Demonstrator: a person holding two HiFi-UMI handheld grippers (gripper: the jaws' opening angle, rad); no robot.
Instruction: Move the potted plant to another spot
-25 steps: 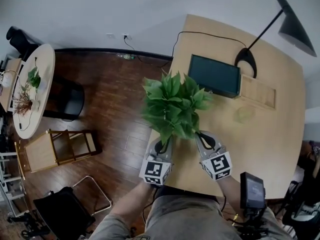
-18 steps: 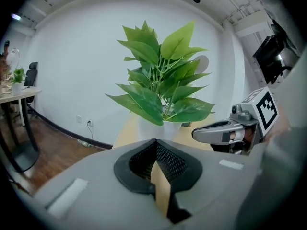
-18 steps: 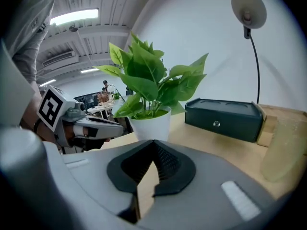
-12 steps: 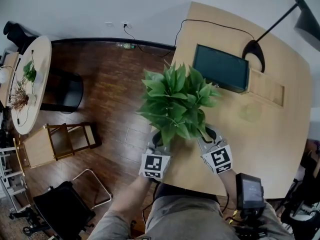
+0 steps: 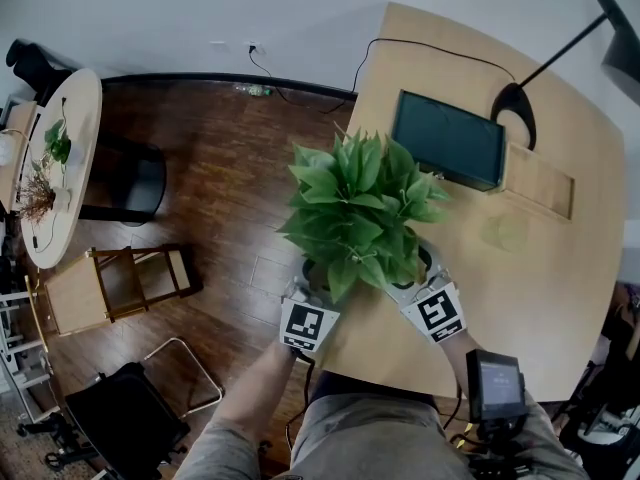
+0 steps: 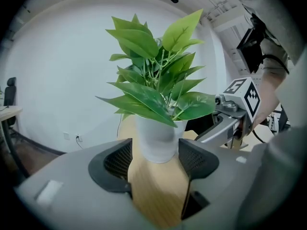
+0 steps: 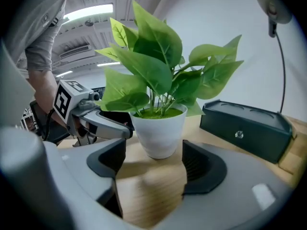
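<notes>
The potted plant (image 5: pixel 360 208) stands on the table (image 5: pixel 560 308) at its left edge, close to the near corner. My left gripper (image 6: pixel 154 159) and right gripper (image 7: pixel 154 159) flank its white pot, both sets of jaws opening, pads clear of it. A black box (image 5: pixel 448 140) sits toward the far edge.

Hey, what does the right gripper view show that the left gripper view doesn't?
Only the right gripper view shows the dark box with a small knob and the grey lamp head. Only the left gripper view shows the white wall socket. Both show the green leafy plant in its white pot standing on the light wooden table, between the opening jaws of that view's own gripper: the left gripper and the right gripper.
</notes>
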